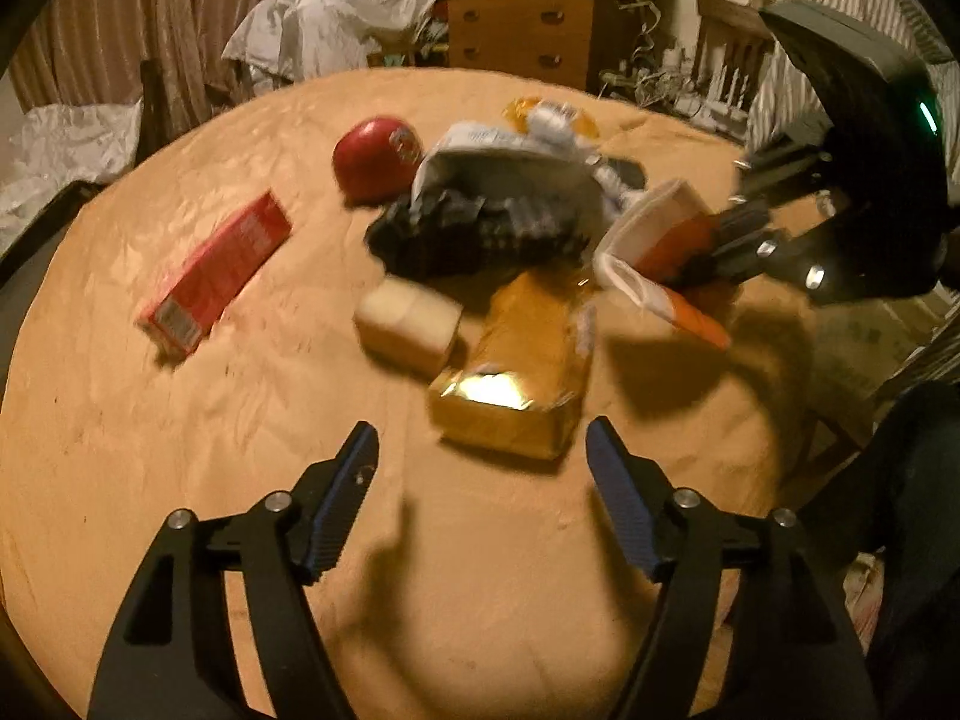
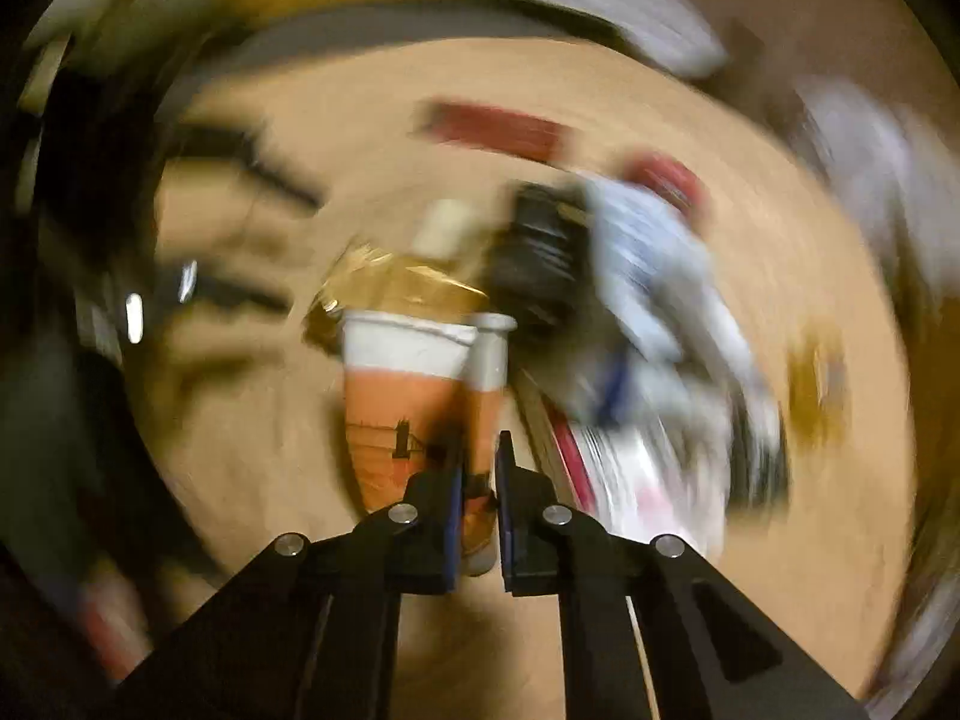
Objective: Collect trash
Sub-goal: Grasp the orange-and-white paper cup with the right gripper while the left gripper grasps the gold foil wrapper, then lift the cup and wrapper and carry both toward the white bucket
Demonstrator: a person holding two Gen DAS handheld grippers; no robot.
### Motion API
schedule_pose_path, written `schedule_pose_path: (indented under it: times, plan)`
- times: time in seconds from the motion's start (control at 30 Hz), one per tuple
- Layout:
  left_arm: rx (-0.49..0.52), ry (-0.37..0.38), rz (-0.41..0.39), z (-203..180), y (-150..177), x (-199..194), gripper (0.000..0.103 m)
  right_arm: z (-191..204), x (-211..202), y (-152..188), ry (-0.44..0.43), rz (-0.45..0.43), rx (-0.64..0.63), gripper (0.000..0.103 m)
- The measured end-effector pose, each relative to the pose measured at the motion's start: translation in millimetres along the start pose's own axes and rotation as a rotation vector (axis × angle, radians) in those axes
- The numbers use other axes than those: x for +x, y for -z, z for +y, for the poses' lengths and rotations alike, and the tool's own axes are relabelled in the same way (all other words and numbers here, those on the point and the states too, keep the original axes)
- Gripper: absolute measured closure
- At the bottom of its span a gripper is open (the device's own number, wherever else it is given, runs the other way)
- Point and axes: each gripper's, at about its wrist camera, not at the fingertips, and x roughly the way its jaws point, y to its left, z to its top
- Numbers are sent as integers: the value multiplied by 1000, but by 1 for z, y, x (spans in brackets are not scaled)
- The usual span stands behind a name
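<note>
Two grippers work over a tan-covered table [image 1: 150, 480]. Nearest, the left gripper [image 1: 483, 480] hangs spread wide, holding nothing, just short of a gold foil packet [image 1: 516, 384]. Beside the packet to the left sits a pale block [image 1: 408, 321]; farther left lies a red box [image 1: 219, 273]. To the right, the right gripper [image 2: 479, 480] is clamped on the wall of a flattened orange-and-white paper cup [image 2: 408, 396], lifted off the cloth. Beyond, a black-and-white bag heap [image 1: 498, 204], then a red ball [image 1: 375, 156].
</note>
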Motion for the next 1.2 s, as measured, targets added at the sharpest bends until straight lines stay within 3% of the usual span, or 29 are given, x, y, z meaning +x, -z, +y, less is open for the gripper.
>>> schedule_pose_path:
  times: [0.03,0.1,0.17,0.23,0.27,0.3,0.37,0.43,0.6,0.67,0.8,0.93,1.03,1.2]
  plan:
    - [12,-2,-10,-3,-3,0,30,-13,-10,12,-47,4,125,92]
    - [30,-6,-14,-9,-11,6,28,-26,-18,29,-90,8,247,92]
    - [37,-7,-5,-12,-18,15,28,-38,-17,46,-128,25,351,92]
    - [43,-8,5,-18,-24,26,28,-40,-15,55,-97,36,372,90]
    - [49,-3,14,-21,-27,32,28,-41,-17,58,-86,24,388,75]
    - [56,-1,23,-23,-29,36,28,-42,-21,59,-84,13,400,53]
    - [70,-14,52,-27,-31,46,29,-38,-36,57,-53,-35,391,30]
    - [80,-38,81,-30,-32,55,29,-32,-47,55,-30,-64,378,21]
    - [89,-66,105,-37,-36,62,29,-10,-21,36,10,4,291,21]
    - [88,-88,113,-39,-39,63,35,-6,-6,32,33,30,270,24]
    - [83,-104,112,-42,-37,63,41,-9,12,28,79,46,288,53]
    - [42,-131,68,-47,-31,54,52,-9,12,35,109,4,314,70]
    - [-43,-138,17,-43,-25,35,66,-1,-3,44,104,-64,347,72]
    - [-153,-161,-24,-41,-11,13,69,16,-25,50,121,-163,360,72]
